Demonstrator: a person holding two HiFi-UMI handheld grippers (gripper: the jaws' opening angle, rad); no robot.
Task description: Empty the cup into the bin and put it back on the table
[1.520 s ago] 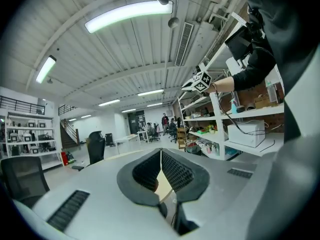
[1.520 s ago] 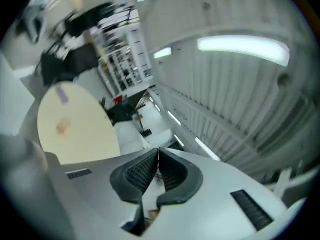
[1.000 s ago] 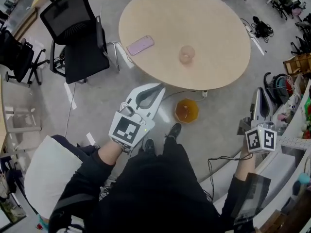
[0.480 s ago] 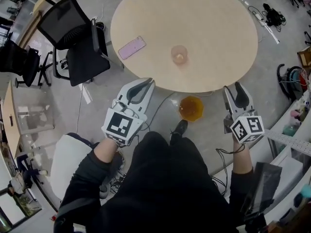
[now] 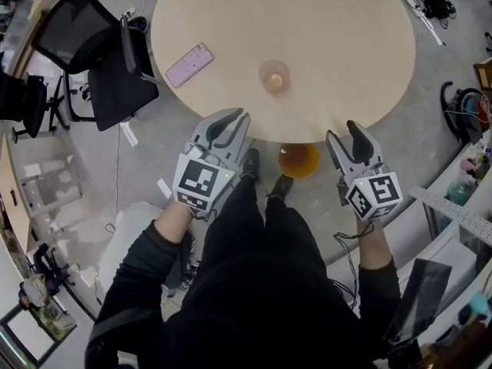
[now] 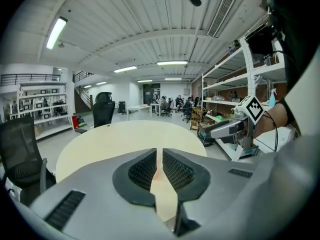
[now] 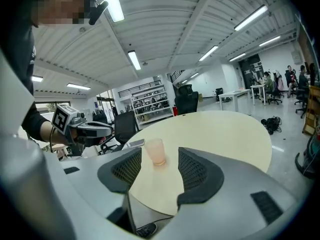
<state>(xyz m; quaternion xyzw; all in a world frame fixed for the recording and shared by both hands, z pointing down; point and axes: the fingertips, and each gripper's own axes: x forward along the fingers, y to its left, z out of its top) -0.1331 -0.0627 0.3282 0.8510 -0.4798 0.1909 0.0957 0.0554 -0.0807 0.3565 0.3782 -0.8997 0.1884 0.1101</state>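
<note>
A clear pinkish cup (image 5: 274, 76) (image 7: 156, 151) stands upright on the round beige table (image 5: 338, 37), a little in from its near edge. An orange bin (image 5: 298, 160) sits on the floor, partly under the table's near edge. My left gripper (image 5: 225, 121) is shut and empty at the table edge, below and left of the cup. My right gripper (image 5: 348, 135) stands open with nothing between its fingers, at the table edge right of the bin. In the right gripper view the cup shows beyond the gap of the jaws, well ahead of them.
A pink phone (image 5: 189, 64) lies on the table's left part. A black office chair (image 5: 84, 48) stands left of the table. Shelving and clutter (image 5: 461, 198) line the right side. My feet (image 5: 265, 177) stand by the bin.
The right gripper has opened and come up to the table edge. Both grippers and the view have moved closer to the table; the cup has not moved.
</note>
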